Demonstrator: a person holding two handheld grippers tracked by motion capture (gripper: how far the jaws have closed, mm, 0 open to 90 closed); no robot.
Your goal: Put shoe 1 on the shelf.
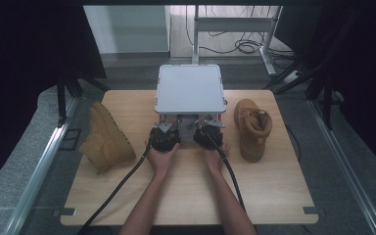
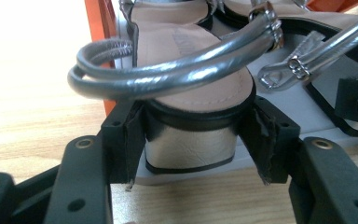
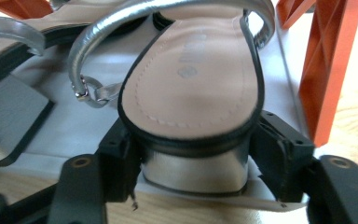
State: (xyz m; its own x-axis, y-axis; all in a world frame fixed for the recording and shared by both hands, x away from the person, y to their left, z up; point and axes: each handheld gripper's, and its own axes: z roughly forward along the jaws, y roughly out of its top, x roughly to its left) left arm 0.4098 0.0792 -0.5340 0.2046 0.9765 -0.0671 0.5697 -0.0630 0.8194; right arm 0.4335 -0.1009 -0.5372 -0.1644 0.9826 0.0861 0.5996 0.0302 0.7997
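Tabletop (image 1: 186, 196) seen from above, with close views along both claws. Well left of the left claw (image 2: 191, 140): tan boot (image 1: 105, 139), tipped over. Clamped the left sandal (image 2: 182, 42) by its silver block heel, pads pressed on either side, directly ahead on a white shelf (image 3: 88, 126) beside an orange frame (image 2: 100, 28). Right claw (image 3: 193, 163): jaws apart around the heel of the right sandal (image 3: 191, 79), apparently just clear. Judged light, stiff in sole and heel; glossy heel sides likely slippery, straps soft and loose. Best taken squarely across the heel, never by the straps. Well right of that claw: second tan boot (image 1: 252, 128), upright.
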